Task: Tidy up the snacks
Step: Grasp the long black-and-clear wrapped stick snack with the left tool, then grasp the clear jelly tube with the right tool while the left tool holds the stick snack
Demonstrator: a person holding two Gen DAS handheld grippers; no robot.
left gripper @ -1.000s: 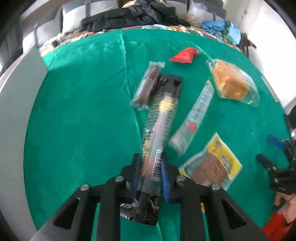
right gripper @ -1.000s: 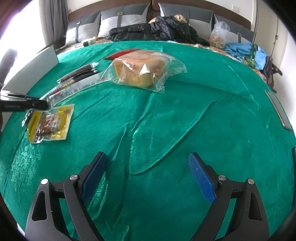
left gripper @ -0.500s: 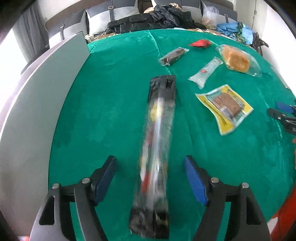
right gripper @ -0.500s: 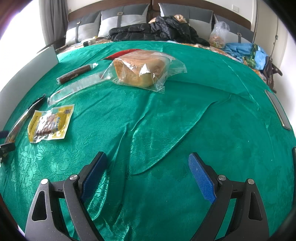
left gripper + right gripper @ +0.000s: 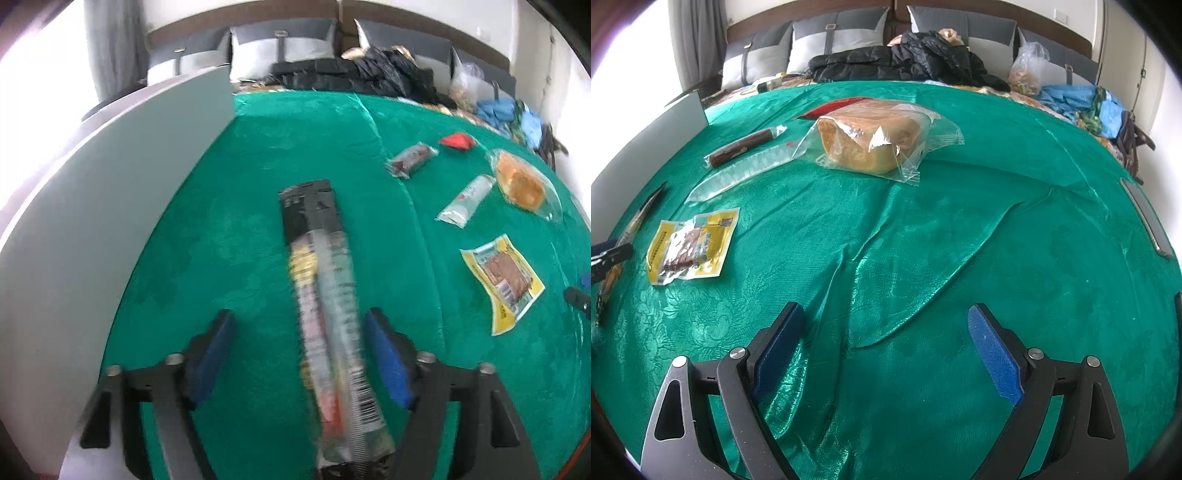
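My left gripper is open, its blue pads either side of a long clear-and-black snack pack that lies on the green cloth. Further right lie a brown bar, a red packet, a clear tube pack, a bagged bread loaf and a yellow jerky pack. My right gripper is open and empty over bare cloth. The right wrist view shows the loaf, the jerky pack, the tube pack and the brown bar.
A grey panel borders the cloth on the left. Pillows, a black jacket and bags lie at the back. The cloth has raised folds in front of my right gripper. The left gripper shows at the left edge of the right wrist view.
My left gripper has opened and let go of the long snack pack, which now lies on the cloth near the grey panel. The right gripper has not moved.
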